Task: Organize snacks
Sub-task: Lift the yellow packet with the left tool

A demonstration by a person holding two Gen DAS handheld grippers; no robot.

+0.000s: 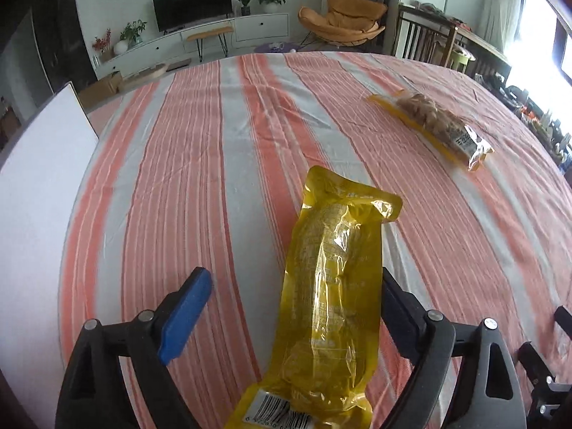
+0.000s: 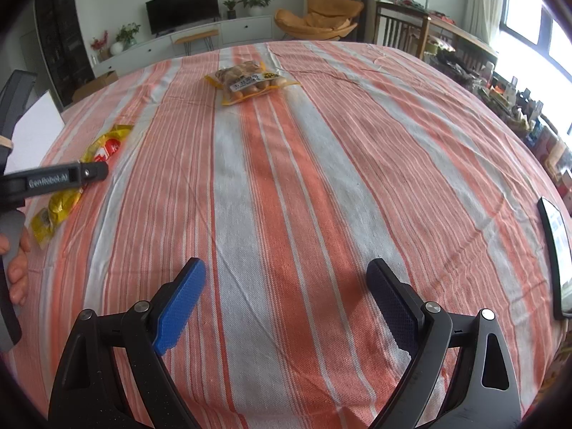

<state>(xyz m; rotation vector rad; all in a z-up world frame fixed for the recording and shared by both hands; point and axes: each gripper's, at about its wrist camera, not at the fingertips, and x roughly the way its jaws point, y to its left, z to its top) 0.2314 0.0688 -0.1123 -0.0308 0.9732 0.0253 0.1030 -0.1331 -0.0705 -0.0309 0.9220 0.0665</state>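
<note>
A long yellow snack packet point(image 1: 329, 286) lies on the striped cloth between the fingers of my left gripper point(image 1: 296, 307), which is open around it; the packet rests close against the right finger and apart from the blue left pad point(image 1: 186, 314). The same packet point(image 2: 71, 193) shows at the left of the right wrist view, partly hidden by the left gripper's body. A clear-and-yellow bag of brown snacks point(image 1: 436, 125) lies farther off to the right; it also shows in the right wrist view point(image 2: 246, 80). My right gripper point(image 2: 286, 307) is open and empty above the cloth.
The table point(image 2: 321, 196) carries an orange and grey striped cloth. A white board point(image 1: 39, 178) stands at its left edge. A dark tablet point(image 2: 556, 250) lies at the right edge. Chairs, a shelf and a TV stand lie beyond the far edge.
</note>
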